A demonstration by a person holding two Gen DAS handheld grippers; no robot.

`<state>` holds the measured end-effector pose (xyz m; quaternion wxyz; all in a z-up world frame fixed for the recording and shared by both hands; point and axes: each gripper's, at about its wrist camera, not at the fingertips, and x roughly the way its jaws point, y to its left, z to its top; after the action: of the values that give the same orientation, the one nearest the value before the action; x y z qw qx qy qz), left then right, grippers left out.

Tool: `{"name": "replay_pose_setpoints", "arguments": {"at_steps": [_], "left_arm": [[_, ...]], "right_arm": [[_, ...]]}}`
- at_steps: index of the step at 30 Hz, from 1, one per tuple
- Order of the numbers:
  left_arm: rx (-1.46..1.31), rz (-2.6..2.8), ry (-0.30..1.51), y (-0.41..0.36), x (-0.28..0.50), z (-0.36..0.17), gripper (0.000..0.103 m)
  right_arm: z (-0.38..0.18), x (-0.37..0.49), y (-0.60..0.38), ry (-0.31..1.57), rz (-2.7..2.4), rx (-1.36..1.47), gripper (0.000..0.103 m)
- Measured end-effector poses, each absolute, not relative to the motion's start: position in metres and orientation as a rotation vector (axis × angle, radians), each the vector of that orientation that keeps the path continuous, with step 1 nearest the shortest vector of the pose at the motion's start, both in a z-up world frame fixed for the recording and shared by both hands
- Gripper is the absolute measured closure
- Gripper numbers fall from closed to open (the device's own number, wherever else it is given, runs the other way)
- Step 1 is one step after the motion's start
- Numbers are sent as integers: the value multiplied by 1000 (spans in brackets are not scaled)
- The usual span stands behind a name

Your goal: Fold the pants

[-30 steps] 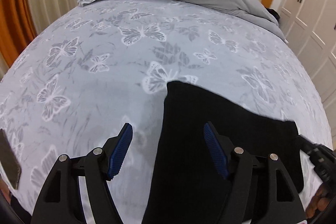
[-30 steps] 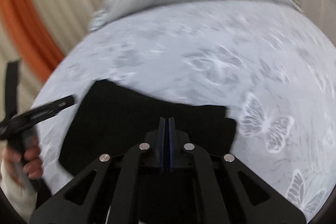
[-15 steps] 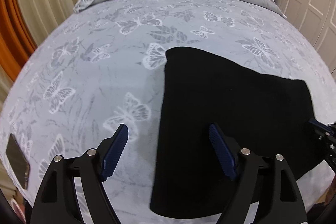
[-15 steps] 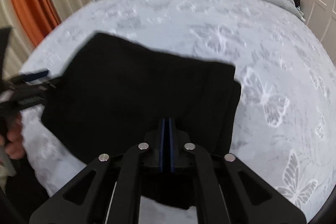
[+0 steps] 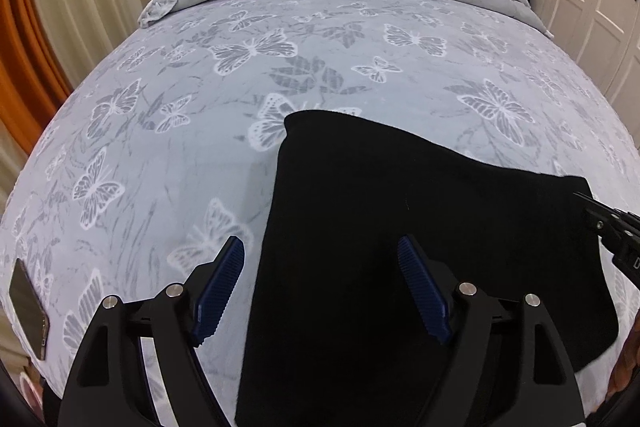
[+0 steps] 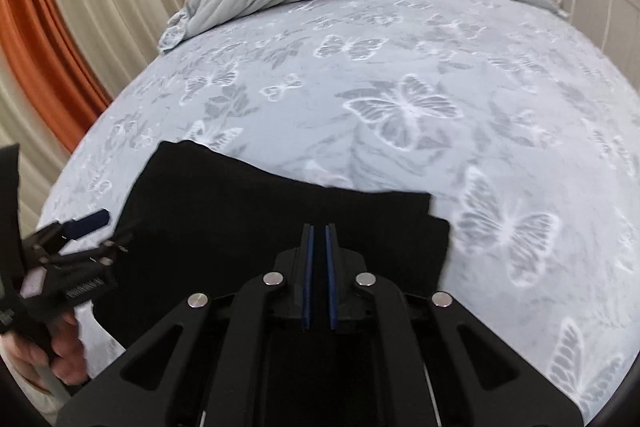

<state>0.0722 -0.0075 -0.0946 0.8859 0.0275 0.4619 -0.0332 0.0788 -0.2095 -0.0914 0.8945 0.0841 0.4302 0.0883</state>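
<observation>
You are working the pants (image 5: 420, 251), folded flat at lower centre on the bed (image 5: 200, 155). Left gripper (image 5: 320, 279) is hovering, jaws wide; right gripper (image 6: 319, 267), jaws a narrow slit, gripping nothing. Before pinching, open wider and catch every layer at the near edge.

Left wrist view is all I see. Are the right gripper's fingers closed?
Observer: Nearly. The right gripper shows a narrow gap between its pads, above the pants.
Operator: Is the pants' right edge lined up?
Observer: No. The top layer's corner stops short of the lower layer, leaving a step.
Operator: What's behind my left gripper?
Observer: A bare hand wrapped around its handle, at the bed's near edge.
</observation>
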Motion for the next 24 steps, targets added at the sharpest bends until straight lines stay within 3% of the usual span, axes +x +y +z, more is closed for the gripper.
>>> {"name": "replay_pose_setpoints", "arguments": {"at_steps": [7, 8, 11, 13, 15, 24], "left_arm": [[29, -78, 999, -3, 82, -104, 26], [21, -91, 983, -1, 78, -96, 26], [19, -121, 927, 9, 62, -73, 23], [16, -130, 898, 22, 51, -63, 18], [10, -128, 897, 34, 46, -62, 18], [33, -72, 936, 54, 34, -76, 18]], "right_arm": [[-109, 89, -228, 960, 142, 230, 103], [-100, 82, -230, 944, 156, 261, 97], [-75, 55, -239, 885, 184, 258, 96], [-74, 36, -249, 889, 138, 204, 84], [-80, 22, -266, 915, 102, 250, 48], [-112, 3, -258, 1008, 230, 336, 45]]}}
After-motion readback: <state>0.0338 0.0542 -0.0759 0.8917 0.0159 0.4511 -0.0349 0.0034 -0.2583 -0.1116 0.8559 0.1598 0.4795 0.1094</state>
